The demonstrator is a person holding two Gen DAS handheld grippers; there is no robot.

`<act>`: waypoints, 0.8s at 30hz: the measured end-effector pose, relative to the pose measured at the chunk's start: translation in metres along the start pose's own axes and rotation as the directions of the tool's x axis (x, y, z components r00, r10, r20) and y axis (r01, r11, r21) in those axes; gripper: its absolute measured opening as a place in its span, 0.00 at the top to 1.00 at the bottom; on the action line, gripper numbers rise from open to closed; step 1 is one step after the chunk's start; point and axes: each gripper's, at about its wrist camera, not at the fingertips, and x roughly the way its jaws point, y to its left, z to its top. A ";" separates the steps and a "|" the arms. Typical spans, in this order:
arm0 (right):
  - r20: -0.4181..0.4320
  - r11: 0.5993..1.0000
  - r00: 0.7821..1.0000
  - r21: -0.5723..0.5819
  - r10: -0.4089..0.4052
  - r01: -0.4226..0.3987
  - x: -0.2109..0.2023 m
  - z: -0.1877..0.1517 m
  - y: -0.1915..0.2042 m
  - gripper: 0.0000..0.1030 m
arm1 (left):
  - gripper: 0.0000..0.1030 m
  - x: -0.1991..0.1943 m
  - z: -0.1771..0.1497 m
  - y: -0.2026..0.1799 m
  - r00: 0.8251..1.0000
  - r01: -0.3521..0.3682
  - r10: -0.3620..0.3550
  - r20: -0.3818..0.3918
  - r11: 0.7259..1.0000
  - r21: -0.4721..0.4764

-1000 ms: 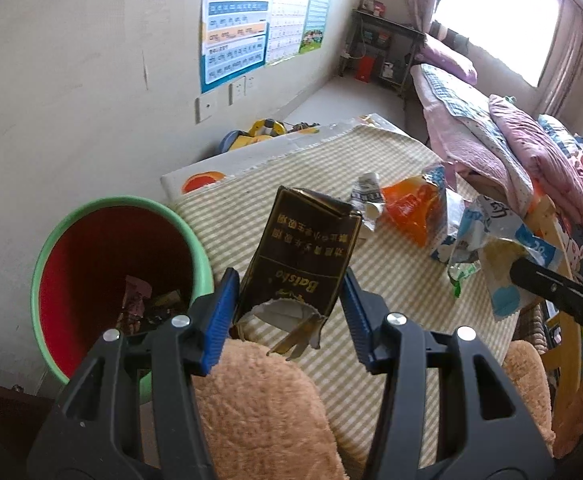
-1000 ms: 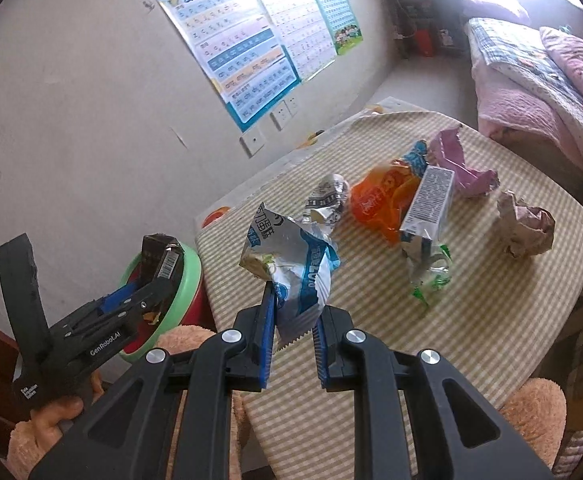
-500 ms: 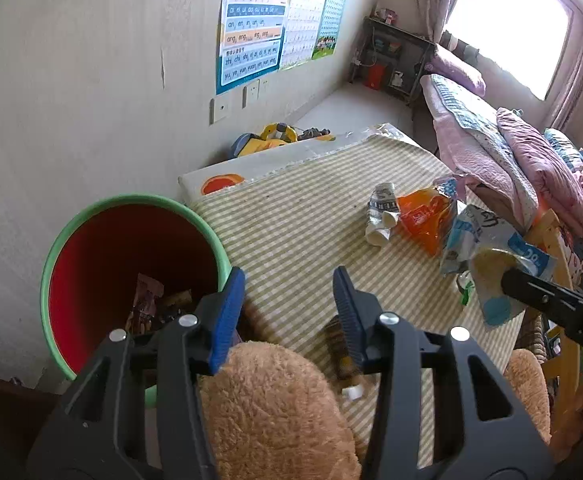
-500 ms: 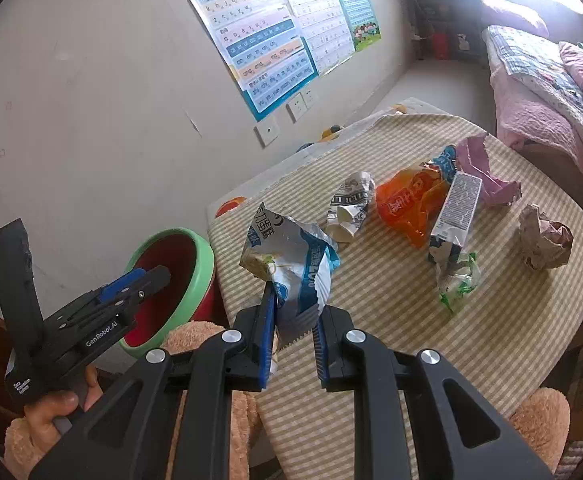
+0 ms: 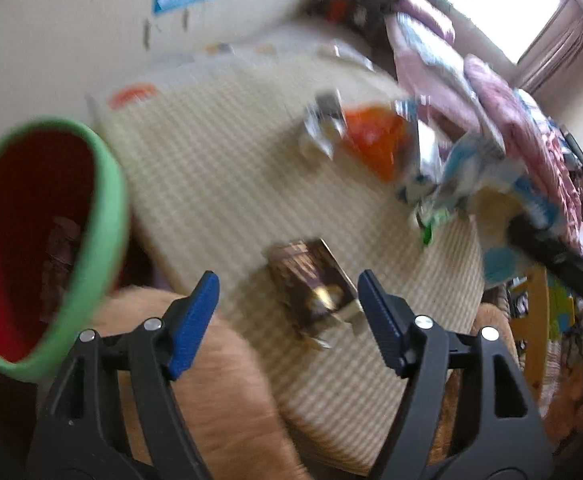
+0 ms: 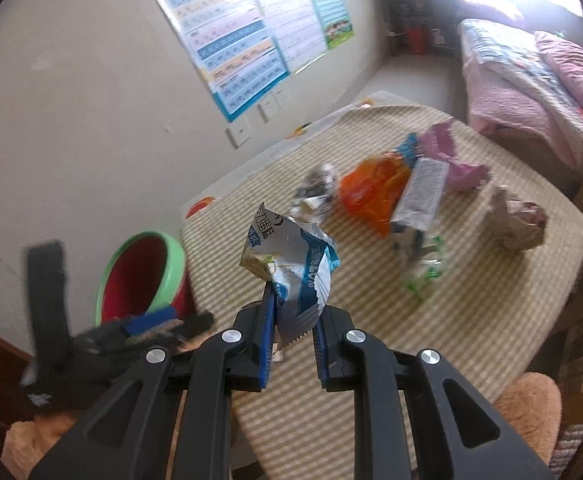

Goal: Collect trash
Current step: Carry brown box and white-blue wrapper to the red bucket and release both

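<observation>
My left gripper (image 5: 287,300) is open and empty above the near edge of the checked table (image 5: 219,168). A dark brown wrapper (image 5: 311,284) lies on the cloth between its fingers. The red bin with a green rim (image 5: 103,208) stands to its left, with trash inside. My right gripper (image 6: 293,340) is shut on a blue and white wrapper (image 6: 295,264), held above the table. The left gripper (image 6: 147,332) shows blurred at lower left in the right wrist view, near the bin (image 6: 171,264).
On the table lie an orange bag (image 6: 367,196), a white carton (image 6: 419,196), a crumpled silver wrapper (image 6: 315,192), a pink wrapper (image 6: 447,152), a brown paper ball (image 6: 519,220) and a green-clear wrapper (image 6: 423,268). A bed (image 6: 531,80) stands behind. A brown plush (image 5: 211,392) is below.
The left gripper let go of the dark brown wrapper, which dropped onto the table instead of the bin. The gripper opened wider and swung right. The right gripper still holds its wrapper.
</observation>
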 end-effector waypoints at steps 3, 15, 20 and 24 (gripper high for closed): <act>0.021 0.999 1.000 0.042 -0.015 0.014 -0.011 0.000 -0.018 0.84 | 0.28 0.025 0.001 -0.015 0.997 -0.055 0.056 -0.044 0.998 0.015; 0.015 0.997 1.000 0.080 0.005 -0.007 -0.011 -0.004 -0.030 0.84 | 0.45 0.065 -0.001 -0.034 0.988 -0.099 0.108 -0.109 0.992 0.082; 0.015 0.998 1.000 0.067 0.015 -0.016 -0.010 -0.004 -0.025 0.84 | 0.47 0.028 0.002 -0.034 0.995 -0.101 0.100 0.017 0.992 0.077; 0.019 0.997 1.000 0.068 0.020 -0.022 -0.009 -0.002 -0.022 0.84 | 0.47 -0.026 0.007 -0.028 0.976 -0.145 0.130 0.174 0.986 0.078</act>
